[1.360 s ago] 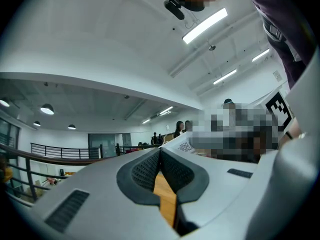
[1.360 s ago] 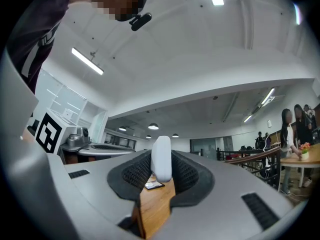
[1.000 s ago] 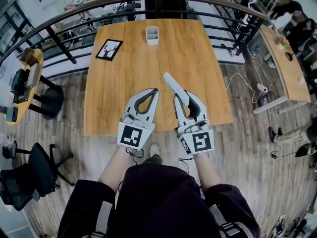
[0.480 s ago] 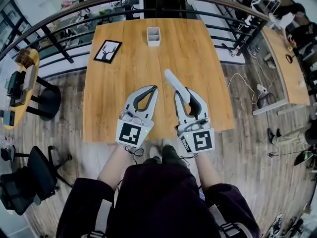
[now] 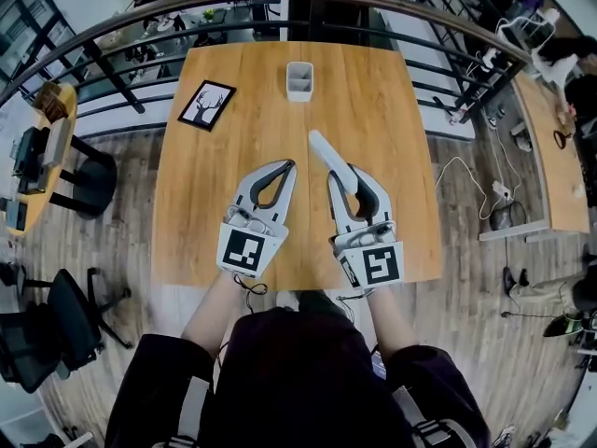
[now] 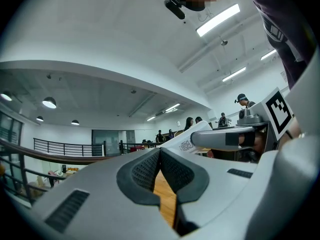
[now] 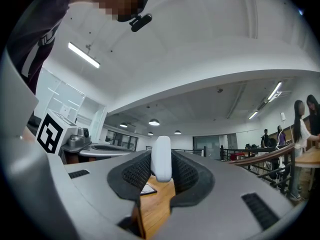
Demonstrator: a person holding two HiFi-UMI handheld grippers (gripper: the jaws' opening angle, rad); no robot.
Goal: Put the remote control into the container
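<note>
A slim white remote control (image 5: 331, 160) sticks out forward from my right gripper (image 5: 343, 172), whose jaws are shut on it above the near half of the wooden table (image 5: 215, 157). In the right gripper view the remote (image 7: 161, 159) stands pinched between the dark ribbed pads. My left gripper (image 5: 285, 167) hovers beside it, shut with nothing held; its tips (image 6: 160, 151) meet in the left gripper view, where the remote (image 6: 195, 135) shows to the right. The container, a small white two-compartment holder (image 5: 299, 80), stands at the table's far middle.
A black-framed deer picture (image 5: 206, 105) lies at the far left of the table. A curved dark railing (image 5: 140, 21) runs behind the table. Black chairs (image 5: 56, 320) stand on the wooden floor at left, another table (image 5: 550, 147) at right.
Both grippers have kept their pose, the right still holding the remote. The head view has shifted slightly, so the table sits a little lower and to the right in the frame.
</note>
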